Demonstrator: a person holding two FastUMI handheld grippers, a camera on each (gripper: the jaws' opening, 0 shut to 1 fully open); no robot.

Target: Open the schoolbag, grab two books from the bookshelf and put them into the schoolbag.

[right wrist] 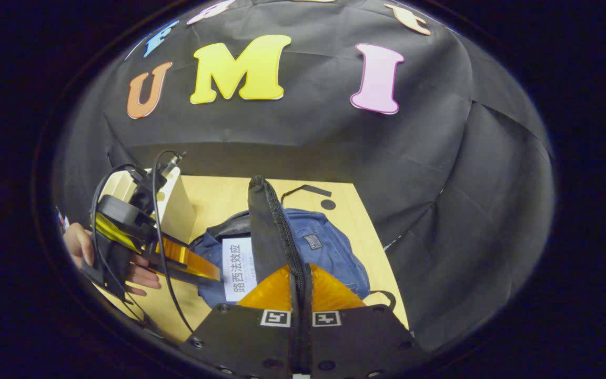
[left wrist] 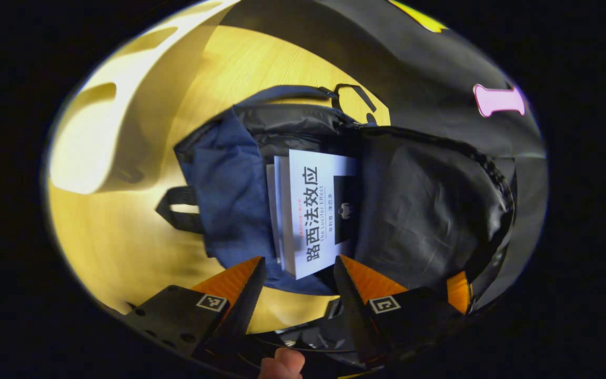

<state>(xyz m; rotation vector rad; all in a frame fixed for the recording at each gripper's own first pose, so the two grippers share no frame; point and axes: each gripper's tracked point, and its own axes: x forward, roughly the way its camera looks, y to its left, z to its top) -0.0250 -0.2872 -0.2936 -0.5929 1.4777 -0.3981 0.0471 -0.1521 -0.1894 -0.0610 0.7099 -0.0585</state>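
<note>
- In the left gripper view, the wooden table (left wrist: 124,237) fills the 9 o'clock side, with a pale bookshelf (left wrist: 98,142) lying across it toward 10 o'clock.
- Right of that, the blue schoolbag (left wrist: 229,205) lies open on the table, a black strap loop (left wrist: 177,210) sticking out of its side at 9 o'clock.
- In the middle of the bag's mouth sit two books, a white-covered book (left wrist: 313,210) on top and the edge of a second book (left wrist: 271,210) just beside it, both partly inside the bag.
- At 6 o'clock the left gripper (left wrist: 300,268) hovers with its jaws spread apart, one finger on each side of the books' near end; whether they touch the book cannot be told.
- A fingertip (left wrist: 282,363) of the person shows at the very bottom.
- At 3 o'clock the bag's dark-lined flap (left wrist: 429,210) is lifted up and away from the books.
- In the right gripper view, at 9 o'clock, a hand (right wrist: 79,245) holds the left gripper (right wrist: 198,268), cables looping over it, its orange finger reaching toward the bag.
- Behind it stands the bookshelf (right wrist: 174,205).
- At centre the schoolbag (right wrist: 334,252) lies on the table (right wrist: 213,195), the white-covered book (right wrist: 240,268) showing in its opening.
- At 6 o'clock the right gripper (right wrist: 301,279) is closed on the flap (right wrist: 263,231), pinching its zipper edge and holding it upright.
</note>
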